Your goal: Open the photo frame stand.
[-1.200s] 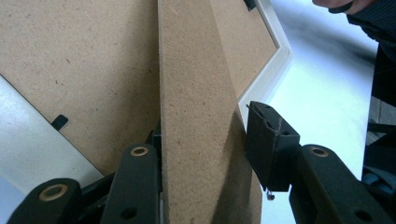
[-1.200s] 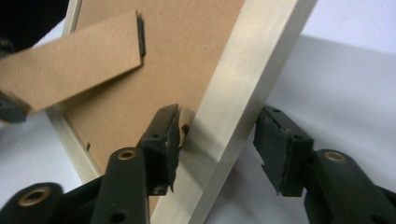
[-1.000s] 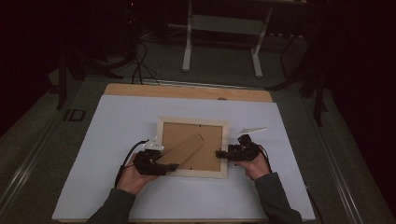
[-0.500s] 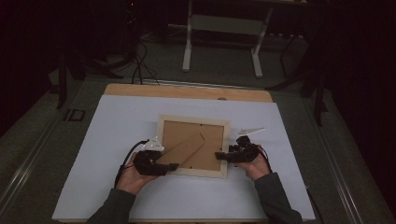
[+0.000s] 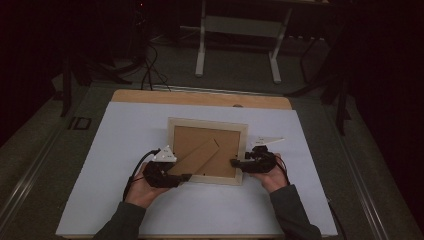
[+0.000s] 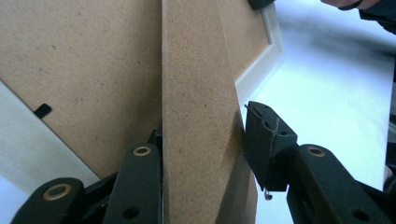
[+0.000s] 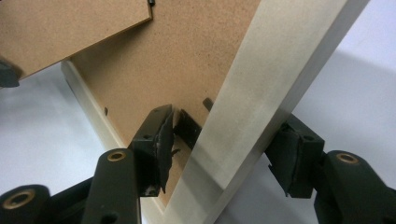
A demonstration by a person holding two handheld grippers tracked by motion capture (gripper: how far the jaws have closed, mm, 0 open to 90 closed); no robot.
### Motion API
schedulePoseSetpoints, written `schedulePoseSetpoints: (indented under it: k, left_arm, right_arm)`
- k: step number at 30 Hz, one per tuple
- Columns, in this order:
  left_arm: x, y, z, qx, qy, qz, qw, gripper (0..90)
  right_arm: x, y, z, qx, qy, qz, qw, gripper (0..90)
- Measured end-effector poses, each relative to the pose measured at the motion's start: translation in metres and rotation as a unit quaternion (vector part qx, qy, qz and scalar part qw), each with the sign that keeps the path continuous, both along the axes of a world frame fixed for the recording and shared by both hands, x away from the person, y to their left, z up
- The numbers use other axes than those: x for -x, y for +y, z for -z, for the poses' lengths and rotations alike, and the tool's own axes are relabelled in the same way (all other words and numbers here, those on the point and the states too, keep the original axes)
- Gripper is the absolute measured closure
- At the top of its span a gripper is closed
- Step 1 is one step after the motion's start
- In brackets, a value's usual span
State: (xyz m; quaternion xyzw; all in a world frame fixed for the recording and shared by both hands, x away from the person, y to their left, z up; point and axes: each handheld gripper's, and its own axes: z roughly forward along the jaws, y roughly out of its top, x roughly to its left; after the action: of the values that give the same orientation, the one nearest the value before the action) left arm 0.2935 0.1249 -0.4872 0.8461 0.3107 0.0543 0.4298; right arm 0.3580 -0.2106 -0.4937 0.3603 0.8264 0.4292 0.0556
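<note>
High view, centre: picture frame (image 5: 200,134) face down on white mat (image 5: 125,130), back exposed for work on easel strut (image 5: 197,155). Left gripper (image 5: 182,176) astride strut, perhaps pinching; contact unclear. Right gripper (image 5: 234,162) around right rail (image 5: 242,150), just been closing, unclamped, probably for steadying.

The high view looks forward and down over the white table (image 5: 120,145); both gripper views sit close, sharing the face-down pale wooden picture frame (image 5: 207,150) (image 6: 261,70) (image 7: 280,70).
</note>
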Motion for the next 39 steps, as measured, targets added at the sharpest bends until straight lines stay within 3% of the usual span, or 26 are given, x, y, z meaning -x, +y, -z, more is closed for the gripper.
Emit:
schedulePoseSetpoints:
  k: [3,6,9,11,16,24,25,29,32,34,36,39]
  left_arm:
    - [0.000,0.001,-0.001,0.012,0.007,0.008,0.9999,59.6]
    - [-0.001,0.001,-0.001,0.038,0.026,0.025,0.9986,57.3]
    - [-0.002,0.003,-0.003,0.063,0.040,0.033,0.9967,56.3]
    - [-0.002,0.005,-0.004,0.086,0.049,0.044,0.9941,54.5]
    - [-0.004,0.009,-0.006,0.107,0.060,0.039,0.9917,54.1]
    - [-0.006,0.009,-0.004,0.108,0.074,0.038,0.9906,46.4]
    - [-0.006,0.009,-0.004,0.096,0.067,0.027,0.9927,46.4]
    - [-0.008,0.012,-0.002,0.097,0.069,0.012,0.9928,42.6]
    - [-0.008,0.016,-0.003,0.099,0.064,-0.014,0.9929,51.6]
    - [-0.008,0.018,-0.003,0.095,0.058,-0.015,0.9937,59.0]
    - [-0.006,0.016,-0.004,0.080,0.050,-0.019,0.9953,66.1]
    - [-0.005,0.013,-0.003,0.061,0.047,-0.018,0.9969,69.3]
  right_arm:
    - [0.001,0.000,0.000,0.000,-0.010,-0.001,1.0000,44.8]
    - [0.002,0.000,-0.001,-0.001,-0.014,-0.002,0.9999,44.9]
    - [0.003,0.001,-0.002,-0.002,-0.021,-0.004,0.9998,45.0]
    - [0.003,0.001,-0.003,-0.003,-0.025,-0.005,0.9997,45.1]
    - [0.003,0.000,-0.003,-0.011,-0.027,-0.007,0.9996,45.1]
    - [0.003,-0.001,-0.001,-0.016,-0.027,-0.008,0.9995,45.2]
    - [0.003,-0.001,-0.001,-0.016,-0.027,-0.008,0.9995,45.2]
    - [0.004,-0.001,-0.001,-0.016,-0.030,-0.009,0.9994,45.2]
    - [0.004,-0.001,-0.001,-0.014,-0.035,-0.010,0.9993,45.4]
    - [0.005,0.000,-0.001,-0.013,-0.040,-0.011,0.9991,45.3]
    - [0.005,0.000,-0.002,-0.010,-0.045,-0.013,0.9988,45.4]
    - [0.006,0.001,-0.003,-0.001,-0.050,-0.012,0.9987,45.3]
